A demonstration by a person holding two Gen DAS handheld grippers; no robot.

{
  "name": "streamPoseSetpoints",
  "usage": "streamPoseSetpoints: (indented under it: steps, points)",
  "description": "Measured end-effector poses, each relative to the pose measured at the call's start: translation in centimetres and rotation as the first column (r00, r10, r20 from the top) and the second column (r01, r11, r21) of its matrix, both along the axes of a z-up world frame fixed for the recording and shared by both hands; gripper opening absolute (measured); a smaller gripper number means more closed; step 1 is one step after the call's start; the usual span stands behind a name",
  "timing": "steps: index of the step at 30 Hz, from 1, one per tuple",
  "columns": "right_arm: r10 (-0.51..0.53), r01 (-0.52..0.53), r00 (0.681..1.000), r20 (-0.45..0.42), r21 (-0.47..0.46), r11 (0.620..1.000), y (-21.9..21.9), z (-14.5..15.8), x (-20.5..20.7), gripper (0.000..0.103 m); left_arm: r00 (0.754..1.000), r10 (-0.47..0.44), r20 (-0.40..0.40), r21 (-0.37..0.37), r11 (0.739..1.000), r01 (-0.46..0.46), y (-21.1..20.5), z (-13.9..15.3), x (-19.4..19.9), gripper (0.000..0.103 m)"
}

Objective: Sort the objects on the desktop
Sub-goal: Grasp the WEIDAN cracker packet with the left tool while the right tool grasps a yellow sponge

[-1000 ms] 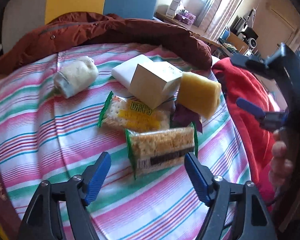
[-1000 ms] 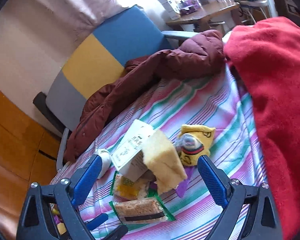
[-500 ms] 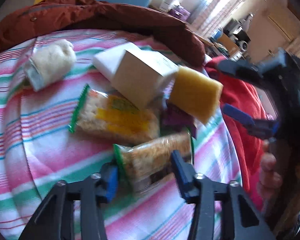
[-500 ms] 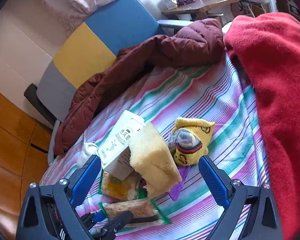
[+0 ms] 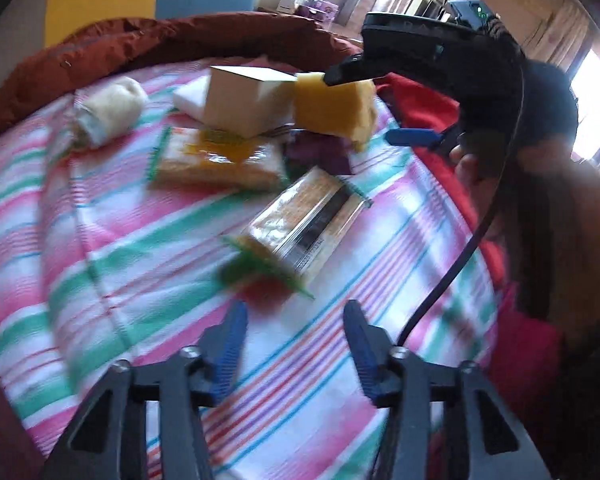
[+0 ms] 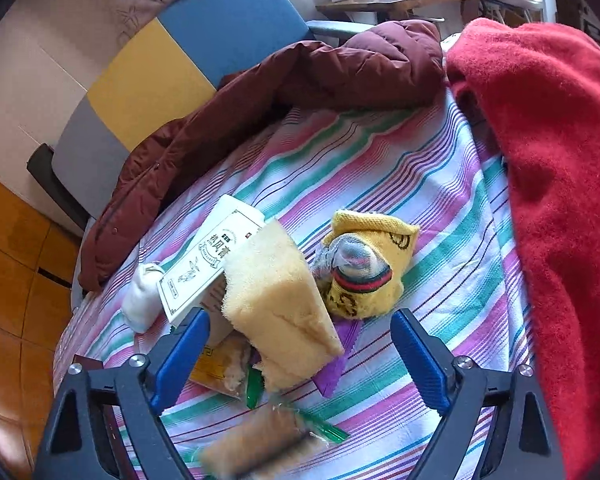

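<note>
Our left gripper (image 5: 292,344) has just been opening, nothing between its jaws; the cracker packet (image 5: 304,220) lies just ahead. We centre before closing (wrapper slips). Right gripper (image 6: 300,356), spread, straddles the sponge (image 6: 276,308).

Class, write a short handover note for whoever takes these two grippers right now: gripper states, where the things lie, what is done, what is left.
Left gripper: jaws have just been reopening, nothing between them; the cracker pack lies loose just ahead on the striped cloth.
Right gripper: open, holding nothing, with the yellow sponge between its fingers.
Pile: white box, second cracker pack, purple wrapper, rolled cloth, yellow sock bundle.
Done: nothing visibly sorted.
Left: everything.
</note>
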State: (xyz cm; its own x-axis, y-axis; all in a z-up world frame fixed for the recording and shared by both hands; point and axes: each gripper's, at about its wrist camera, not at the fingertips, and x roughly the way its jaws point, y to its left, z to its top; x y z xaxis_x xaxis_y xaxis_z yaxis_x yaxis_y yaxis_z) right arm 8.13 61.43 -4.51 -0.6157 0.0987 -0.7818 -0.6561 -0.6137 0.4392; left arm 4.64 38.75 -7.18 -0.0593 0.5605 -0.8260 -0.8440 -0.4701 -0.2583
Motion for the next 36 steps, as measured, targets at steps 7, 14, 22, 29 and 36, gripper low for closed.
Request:
streamPoseSetpoints:
  steps: [7,14,22,29,36]
  points:
    - [0.001,-0.002,1.0,-0.018,-0.019,1.0,0.0,0.1,0.0,0.093,0.99,-0.046,-0.131,-0.005,0.999,0.046,2.6,1.9,-1.6,0.059]
    - [-0.006,0.002,0.999,-0.054,-0.06,0.998,0.4,0.2,0.1,0.094,0.976,-0.171,-0.136,-0.057,0.985,0.164,6.0,0.9,-1.1,0.064]
    - [-0.01,0.009,1.0,-0.029,-0.042,0.999,0.7,0.1,0.1,0.094,0.977,-0.18,-0.115,-0.088,0.981,0.17,7.7,-1.1,-0.6,0.05]
    - [0.045,-0.045,0.998,0.051,-0.003,0.999,0.1,-0.5,-0.7,0.046,0.993,-0.084,-0.077,-0.032,0.996,0.081,4.9,-1.2,-0.2,0.048]
    - [0.067,-0.071,0.996,0.065,0.062,0.996,-0.6,0.1,-0.8,0.042,0.998,0.063,-0.027,0.028,0.998,-0.063,1.2,0.0,0.0,0.048]
